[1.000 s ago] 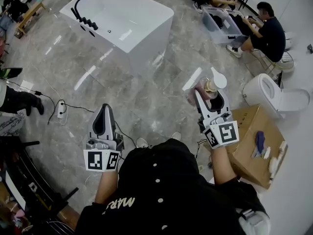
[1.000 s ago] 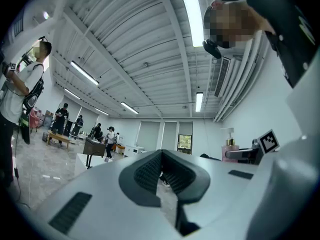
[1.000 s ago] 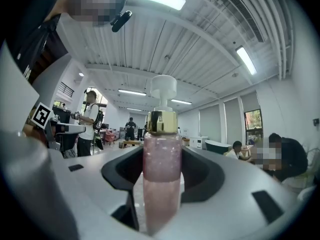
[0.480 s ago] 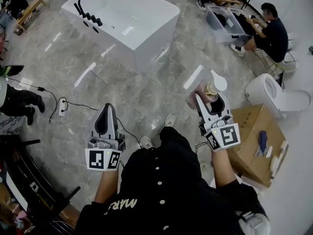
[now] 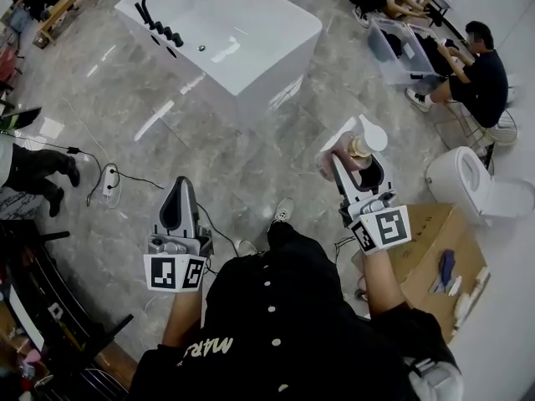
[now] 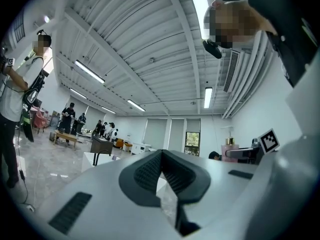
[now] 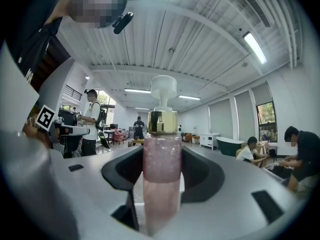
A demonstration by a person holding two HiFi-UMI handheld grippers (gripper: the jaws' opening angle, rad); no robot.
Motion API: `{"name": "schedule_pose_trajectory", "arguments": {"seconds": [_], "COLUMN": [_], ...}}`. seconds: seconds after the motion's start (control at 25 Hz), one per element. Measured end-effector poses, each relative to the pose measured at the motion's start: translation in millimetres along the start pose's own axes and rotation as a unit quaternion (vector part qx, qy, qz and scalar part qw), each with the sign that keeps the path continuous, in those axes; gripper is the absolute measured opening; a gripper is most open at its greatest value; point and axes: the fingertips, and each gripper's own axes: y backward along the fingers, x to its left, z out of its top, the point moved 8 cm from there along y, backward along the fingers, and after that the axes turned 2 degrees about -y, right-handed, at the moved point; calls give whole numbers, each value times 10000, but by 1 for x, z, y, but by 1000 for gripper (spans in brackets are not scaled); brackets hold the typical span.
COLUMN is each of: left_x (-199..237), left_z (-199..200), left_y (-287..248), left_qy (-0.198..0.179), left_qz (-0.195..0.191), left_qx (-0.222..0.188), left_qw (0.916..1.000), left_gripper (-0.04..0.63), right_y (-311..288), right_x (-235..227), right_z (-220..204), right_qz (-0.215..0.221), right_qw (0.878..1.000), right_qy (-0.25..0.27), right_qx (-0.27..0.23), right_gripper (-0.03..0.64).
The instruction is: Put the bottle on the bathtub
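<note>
Holding both grippers out level in front of the body, the person stands on a shiny grey stone floor (image 5: 251,170). The right gripper (image 5: 361,164) has its fingers closed on the sides of the pink bottle (image 7: 162,156), which stands upright between them with its gold neck and white pump above the fingertips. The left gripper (image 5: 180,187) has its fingers closed together with nothing in them. Since a second ago the white bathtub (image 5: 266,86) has come closer in the head view, but it is still well ahead of both sets of fingertips. The bottle has kept its place between the fingers. A black tap (image 5: 155,11) sits on the tub's edge. To the right of the right fingers are a cardboard box (image 5: 426,249) and a white toilet (image 5: 476,182); people (image 5: 481,78) sit further off
</note>
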Motion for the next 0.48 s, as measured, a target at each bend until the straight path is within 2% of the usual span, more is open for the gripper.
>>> {"name": "schedule_pose_trajectory", "arguments": {"seconds": [0.48], "left_x": [-13], "left_z": [-3], "left_y": [-100], "left_qy": [-262], "left_qz": [260], "left_qx": [18], "left_qw": [9993], "left_gripper": [9], "right_y": [-85], "right_x": [-77], "right_z": [-9], "right_qz": [556], "right_qw": [9984], "right_qy": [26], "right_qx": [-92], "right_gripper": [222]}}
